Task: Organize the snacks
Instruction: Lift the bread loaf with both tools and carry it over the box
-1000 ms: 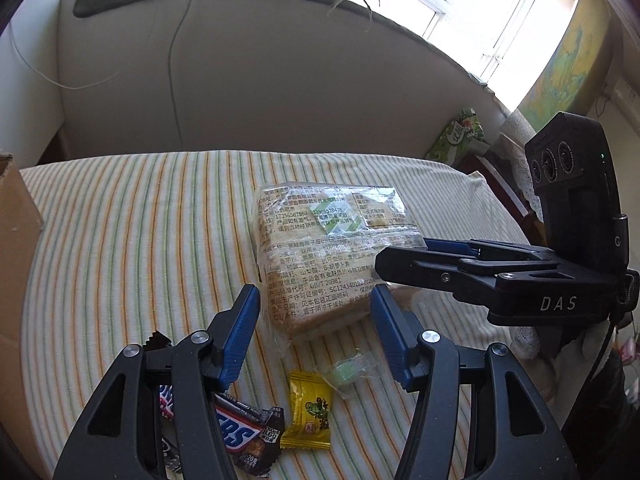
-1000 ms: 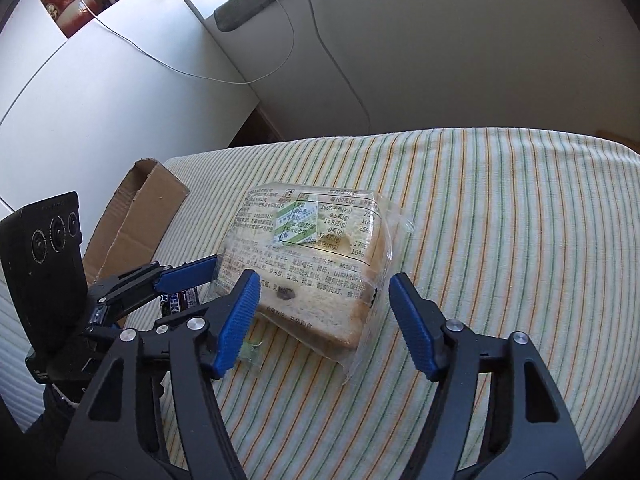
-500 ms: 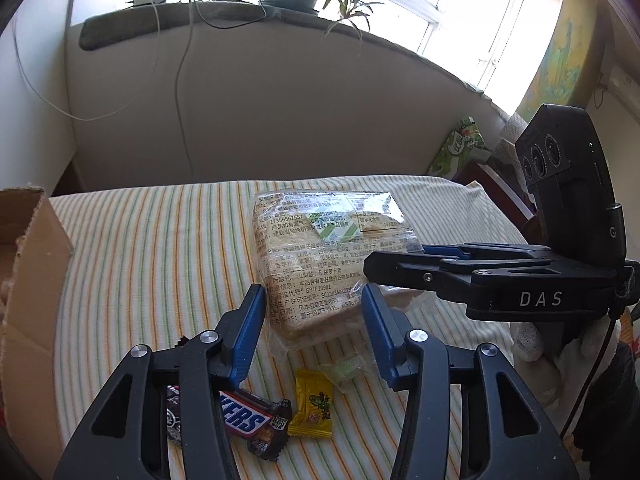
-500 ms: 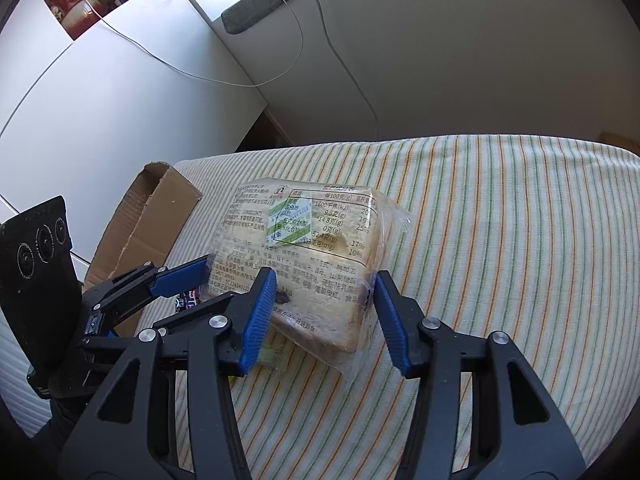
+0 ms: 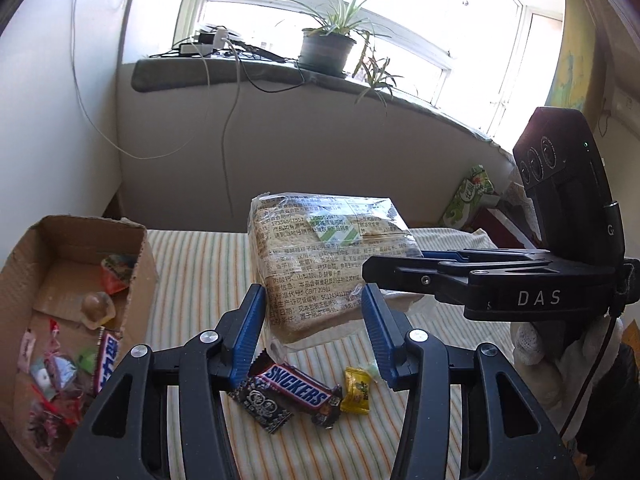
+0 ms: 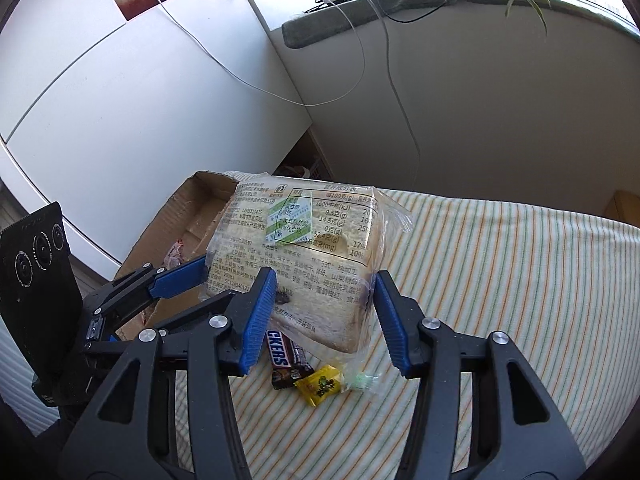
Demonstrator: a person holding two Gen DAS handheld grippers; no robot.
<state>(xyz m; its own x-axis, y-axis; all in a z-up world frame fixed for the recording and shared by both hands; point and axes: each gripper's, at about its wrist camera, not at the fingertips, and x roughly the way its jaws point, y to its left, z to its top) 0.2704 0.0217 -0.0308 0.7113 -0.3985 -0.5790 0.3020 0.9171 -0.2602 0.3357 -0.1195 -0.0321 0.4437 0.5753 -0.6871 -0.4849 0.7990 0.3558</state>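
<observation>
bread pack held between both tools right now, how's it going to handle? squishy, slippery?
Probably soft: the bread pack is sliced bread in thin clear film, so hard squeezing would likely dent it. The film looks glossy and loose at the edges, so it may slip. It looks light for its bulk; the left tool and right tool hold it clear of the striped cloth.

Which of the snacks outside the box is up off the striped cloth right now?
The bag of bread: both hand-held grippers hold it above the cloth, while the Snickers bar and yellow candy lie flat underneath.
</observation>
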